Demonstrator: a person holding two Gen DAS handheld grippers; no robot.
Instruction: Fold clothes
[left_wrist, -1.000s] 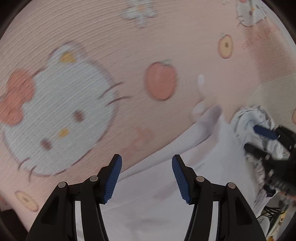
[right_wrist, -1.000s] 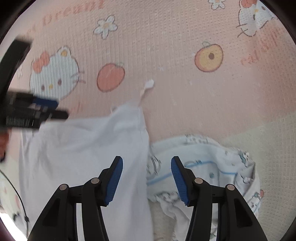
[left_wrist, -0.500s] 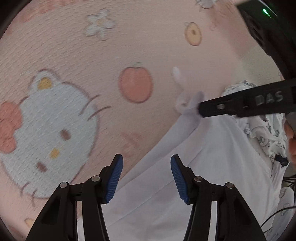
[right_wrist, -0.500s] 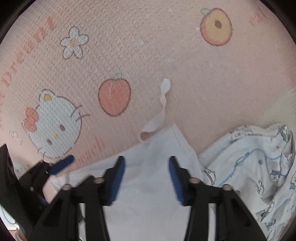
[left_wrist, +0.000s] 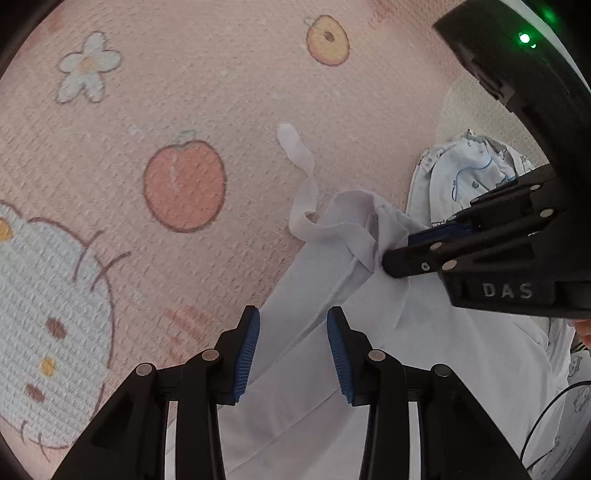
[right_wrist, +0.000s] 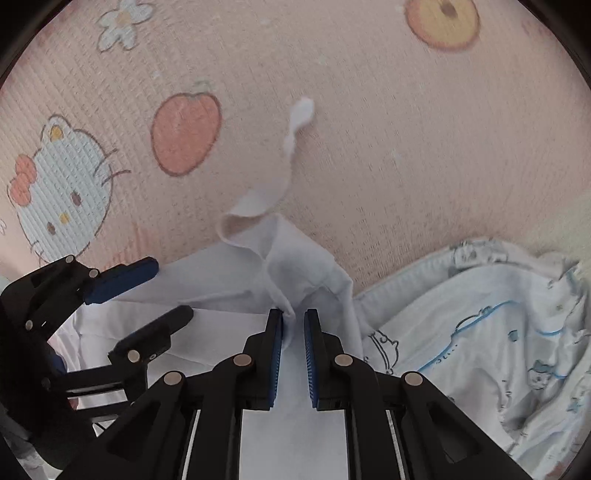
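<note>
the white garment (left_wrist: 424, 332) lies flat on the pink cartoon-print mat (left_wrist: 221, 110), near and right in the left wrist view. its narrow strap (left_wrist: 304, 184) curls away over the mat toward the far side, ending beside a printed red fruit (left_wrist: 184, 186).

the right tongs (right_wrist: 293, 321) are closing on a bunched fold at the garment's far corner; cloth sits pinched between the blue pads (right_wrist: 276, 354), and the fabric puckers around them.

the left tongs (left_wrist: 293, 332) are also closing, with the garment's left edge between the jaws; the pads do not yet press the cloth.

a second garment, light blue with a cartoon print (right_wrist: 498, 332), lies crumpled just right of the white one, touching its edge.
</note>
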